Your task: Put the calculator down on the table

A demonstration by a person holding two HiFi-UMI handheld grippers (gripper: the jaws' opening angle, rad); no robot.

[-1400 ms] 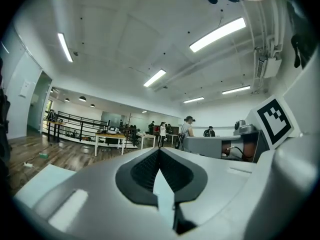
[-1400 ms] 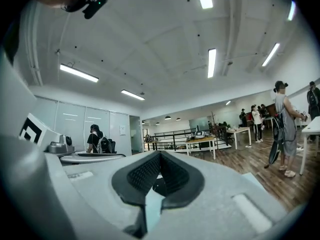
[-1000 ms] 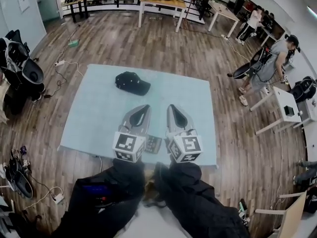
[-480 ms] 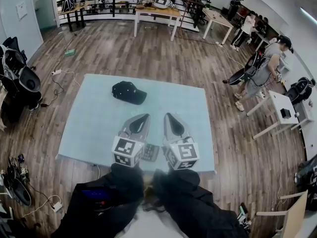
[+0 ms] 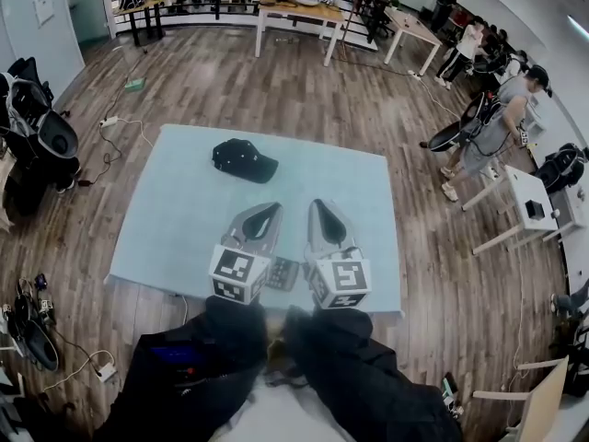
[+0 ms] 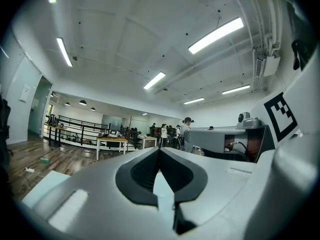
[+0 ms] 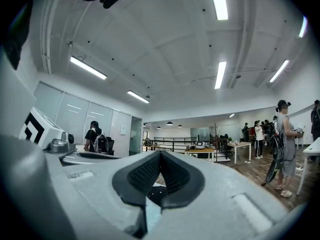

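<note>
A dark calculator [image 5: 282, 272] with grey keys lies flat on the light blue table [image 5: 184, 210], near its front edge. It sits between the marker cubes of my two grippers, and neither gripper touches it. Just left of it, my left gripper [image 5: 273, 207] points away from me, its jaws shut and empty, the tips meeting in the left gripper view [image 6: 160, 150]. On the right, my right gripper [image 5: 316, 203] points the same way. Its jaws are closing the last bit, the tips meet [image 7: 160, 154], and nothing is between them.
A black cap [image 5: 244, 159] lies on the table farther back, ahead of the left gripper. A person [image 5: 488, 127] stands off the table's right side near a small white table [image 5: 529, 196]. Black chairs [image 5: 37, 136] stand at the left, and cables run over the wooden floor.
The head view shifts slightly. Both grippers and the calculator stay where they were.
</note>
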